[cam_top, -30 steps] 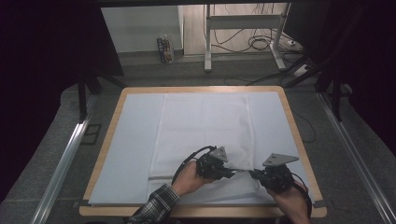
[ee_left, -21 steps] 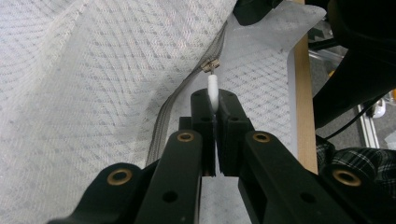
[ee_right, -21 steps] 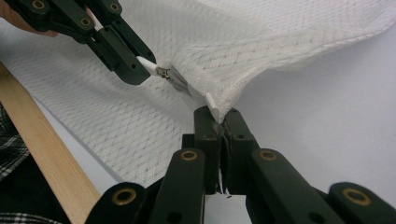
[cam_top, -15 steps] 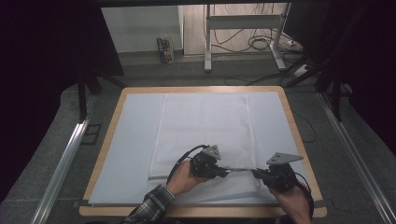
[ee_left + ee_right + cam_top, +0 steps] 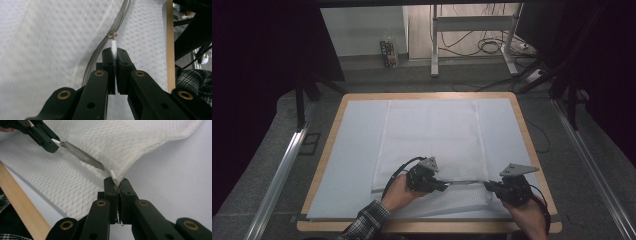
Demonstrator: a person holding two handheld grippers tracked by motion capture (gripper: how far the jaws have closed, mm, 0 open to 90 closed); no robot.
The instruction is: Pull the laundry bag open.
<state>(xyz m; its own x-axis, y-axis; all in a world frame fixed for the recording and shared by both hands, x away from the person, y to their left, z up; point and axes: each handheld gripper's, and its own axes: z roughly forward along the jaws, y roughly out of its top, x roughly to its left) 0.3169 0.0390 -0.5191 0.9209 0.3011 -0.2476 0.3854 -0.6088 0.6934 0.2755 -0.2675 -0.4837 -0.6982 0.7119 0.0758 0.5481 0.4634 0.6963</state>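
Zipper (image 5: 467,182) runs level between both hands, left gripper (image 5: 115,58) clamped on its white pull (image 5: 113,47), right gripper (image 5: 116,183) pinching the bag corner (image 5: 120,178) at its end.

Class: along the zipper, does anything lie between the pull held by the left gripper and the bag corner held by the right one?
Nothing visible: the zipper runs clear from the pull to the corner.

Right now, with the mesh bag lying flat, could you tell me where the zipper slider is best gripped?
Grip the white pull tab that sticks out from the slider, coming in along the zipper line. The tab is thin and flat, so shut jaws pinch its faces, as the left gripper does. The right gripper holds the mesh bag by its corner.
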